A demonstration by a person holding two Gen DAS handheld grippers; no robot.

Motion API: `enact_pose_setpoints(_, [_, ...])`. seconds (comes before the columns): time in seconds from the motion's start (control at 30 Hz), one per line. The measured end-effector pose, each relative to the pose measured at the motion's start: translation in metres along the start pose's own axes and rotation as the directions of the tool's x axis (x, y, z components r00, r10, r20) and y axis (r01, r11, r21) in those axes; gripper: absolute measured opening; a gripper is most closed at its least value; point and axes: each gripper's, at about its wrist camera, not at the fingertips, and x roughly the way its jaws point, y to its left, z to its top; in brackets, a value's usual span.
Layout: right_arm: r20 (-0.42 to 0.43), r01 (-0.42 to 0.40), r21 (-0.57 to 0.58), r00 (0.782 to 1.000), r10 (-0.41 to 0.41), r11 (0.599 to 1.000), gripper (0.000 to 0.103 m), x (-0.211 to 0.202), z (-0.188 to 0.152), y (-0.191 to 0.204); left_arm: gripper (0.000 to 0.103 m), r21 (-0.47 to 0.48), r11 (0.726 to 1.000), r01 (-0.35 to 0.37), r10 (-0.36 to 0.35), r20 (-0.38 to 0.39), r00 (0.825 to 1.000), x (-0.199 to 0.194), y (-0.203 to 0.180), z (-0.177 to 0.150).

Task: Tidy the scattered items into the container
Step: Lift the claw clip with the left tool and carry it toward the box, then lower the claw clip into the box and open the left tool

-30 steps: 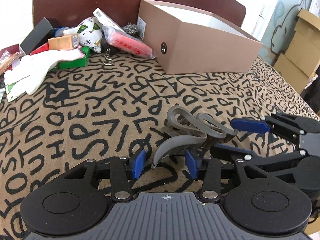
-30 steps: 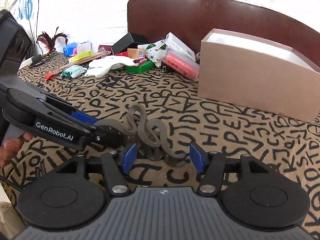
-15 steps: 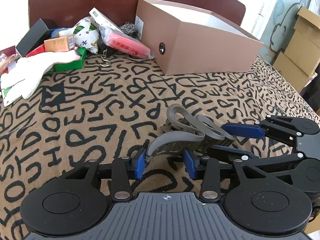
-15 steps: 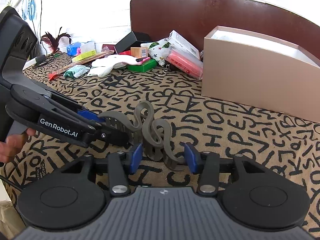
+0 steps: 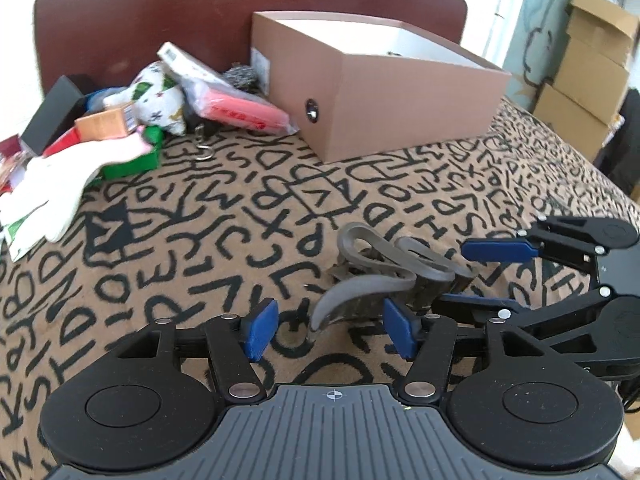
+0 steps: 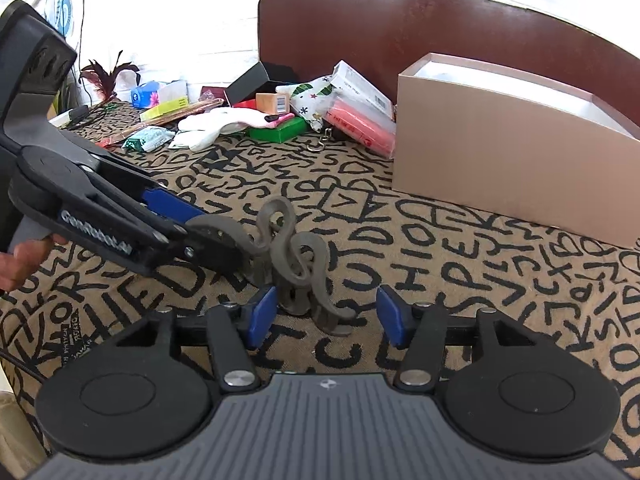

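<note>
1. Clutter pile (image 5: pixel 132 120) at ten o'clock of the left wrist view, on the patterned cloth (image 5: pixel 200 232)
2. Left gripper (image 5: pixel 326 330) at six o'clock, jaws opening; the grey wavy strap (image 5: pixel 372 276) has one end between the pads, neither pressing it
3. Right gripper (image 6: pixel 324 314) likewise opening, the strap's other end between its pads, ungripped
4. Brown box (image 5: pixel 384 108), the container, at one o'clock, well apart from the strap

Your bed (image 5: pixel 248 216), tan cover with black lettering, carries: one open brown box (image 5: pixel 384 108); one coiled grey strap (image 5: pixel 380 268); white gloves (image 5: pixel 52 184); a heap of small packets (image 6: pixel 320 108).
</note>
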Motion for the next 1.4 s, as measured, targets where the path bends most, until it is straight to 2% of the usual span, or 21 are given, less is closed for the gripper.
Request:
enact_pose_setpoints(0.07, [0.002,-0.012,-0.015,1.000,0.012,1.000,0.058,0.002,0.000,0.002,0.071,0.004,1.000,0.015,-0.015,-0.015,1.000,0.006,-0.001,0.000])
enact_pose_setpoints(0.13, [-0.009,-0.031,-0.023,0.999,0.031,0.999,0.051,0.006,0.002,0.003,0.063,0.000,1.000,0.025,-0.025,-0.022,0.999,0.009,-0.002,0.000])
enact_pose_setpoints(0.23, [-0.014,-0.020,-0.040,1.000,0.020,0.999,0.048,0.007,0.003,0.006,0.052,0.009,1.000,0.012,-0.012,-0.018,1.000,0.009,-0.004,0.001])
enact_pose_setpoints(0.3, [-0.007,-0.018,-0.030,1.000,0.018,0.999,0.044,0.005,0.005,0.004,0.050,-0.002,1.000,0.016,-0.016,-0.018,1.000,0.008,-0.002,0.002])
enact_pose_setpoints(0.4, [0.004,-0.019,-0.045,1.000,0.019,0.999,0.043,0.002,0.008,0.003,0.050,-0.019,1.000,0.022,-0.022,-0.012,1.000,0.004,-0.002,0.005])
enact_pose_setpoints(0.67, [0.062,0.006,-0.089,0.998,0.000,0.996,0.043,-0.012,0.029,-0.002,0.050,0.026,1.000,-0.002,0.000,0.055,0.999,-0.012,-0.009,0.028])
enact_pose_setpoints(0.83, [0.127,0.052,-0.114,0.991,-0.037,0.992,0.043,-0.025,0.050,-0.014,0.050,0.071,0.997,-0.005,-0.003,0.123,0.992,-0.022,-0.018,0.058])
enact_pose_setpoints(1.07, [0.220,0.142,-0.136,0.969,-0.110,0.980,0.043,-0.039,0.084,-0.039,0.050,0.129,0.992,-0.010,-0.018,0.213,0.977,-0.028,-0.036,0.109])
enact_pose_setpoints(1.23, [0.253,0.181,-0.131,0.957,-0.144,0.975,0.043,-0.038,0.105,-0.063,0.051,0.139,0.990,-0.002,-0.032,0.237,0.971,-0.019,-0.046,0.145])
enact_pose_setpoints(1.4, [0.250,0.205,-0.130,0.954,-0.168,0.970,0.043,-0.027,0.124,-0.094,0.051,0.131,0.991,0.023,-0.053,0.232,0.971,0.003,-0.052,0.179])
